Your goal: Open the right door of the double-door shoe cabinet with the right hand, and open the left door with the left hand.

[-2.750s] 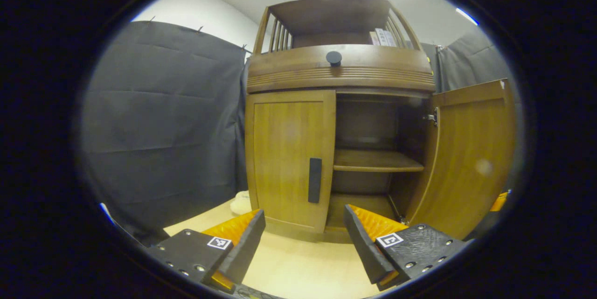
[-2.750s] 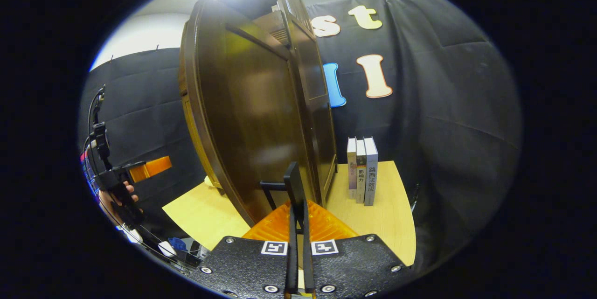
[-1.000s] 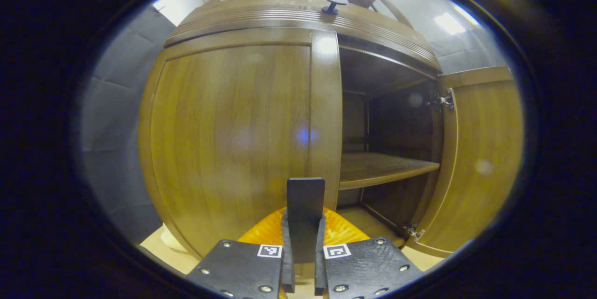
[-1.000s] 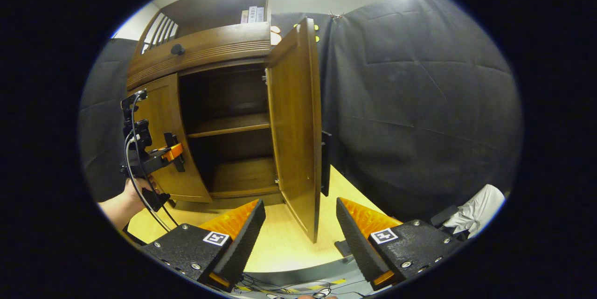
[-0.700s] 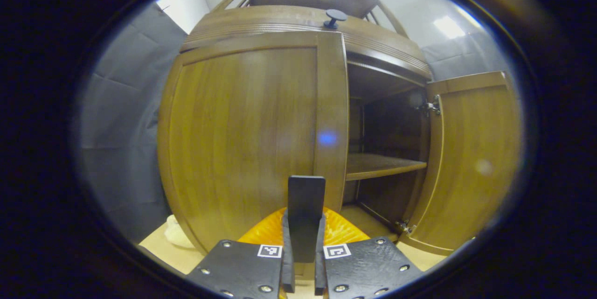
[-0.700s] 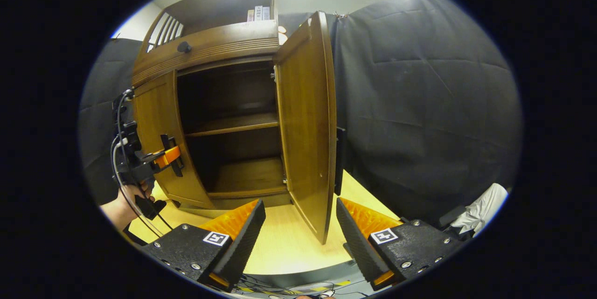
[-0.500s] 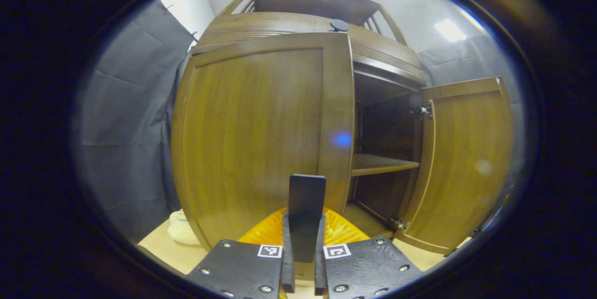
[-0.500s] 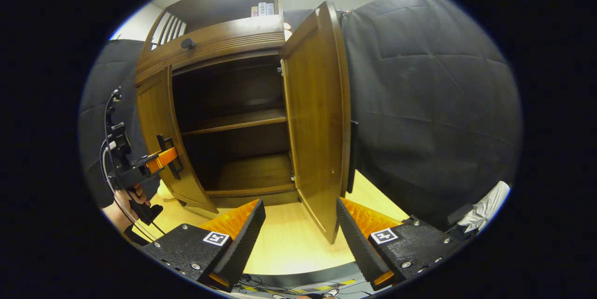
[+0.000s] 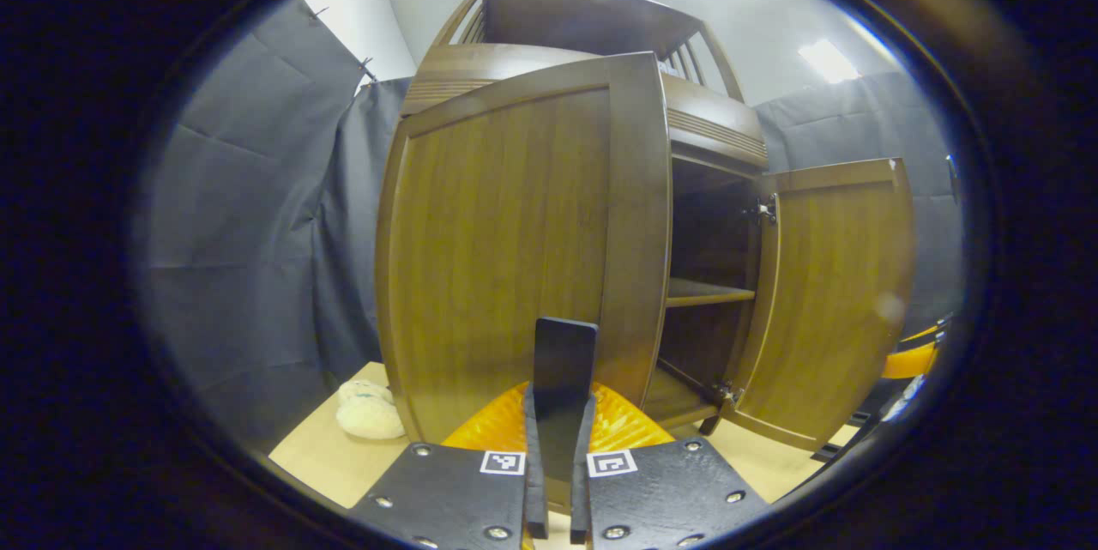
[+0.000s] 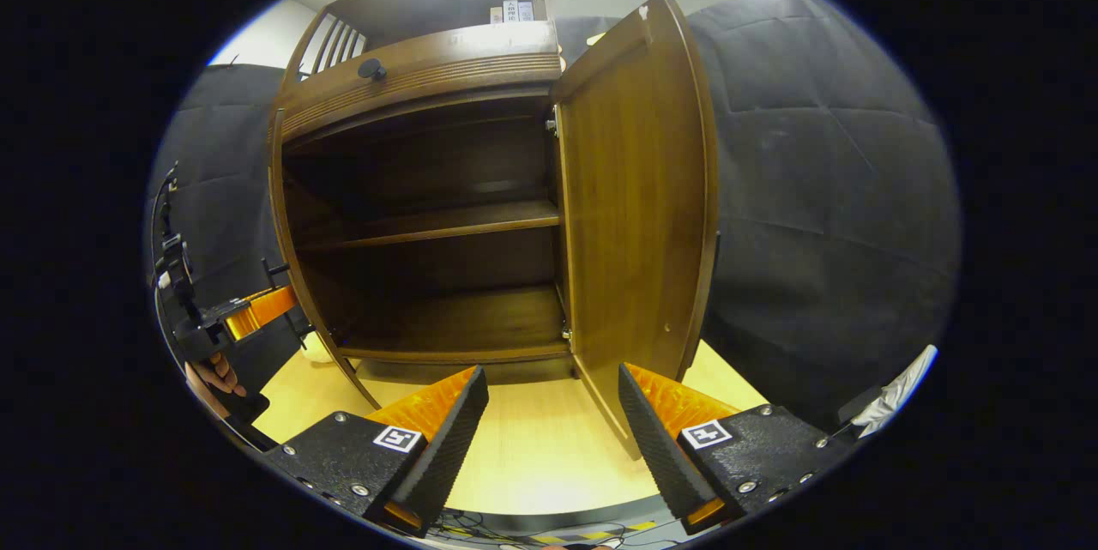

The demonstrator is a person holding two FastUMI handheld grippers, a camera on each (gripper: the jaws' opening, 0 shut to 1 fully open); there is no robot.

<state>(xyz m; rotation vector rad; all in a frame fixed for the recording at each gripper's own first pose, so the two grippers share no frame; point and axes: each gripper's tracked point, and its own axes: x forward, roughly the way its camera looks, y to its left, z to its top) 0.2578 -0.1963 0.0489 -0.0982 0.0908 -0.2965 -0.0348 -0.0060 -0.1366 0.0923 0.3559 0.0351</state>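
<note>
Left gripper (image 9: pixel 559 413) is clamped tight on the left door's handle (image 9: pixel 564 361), and that left door (image 9: pixel 523 241) stands swung out from the cabinet (image 10: pixel 429 69). Right gripper (image 10: pixel 549 421) hangs released, fingers spread, just in front of the cabinet, near the bottom edge of the wide-open right door (image 10: pixel 635 198).

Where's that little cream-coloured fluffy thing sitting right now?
In the left gripper view the fluffy thing lies low on the left, on the pale floor by the bottom outer corner of the left door, with the dark booth cloth behind it.
</note>
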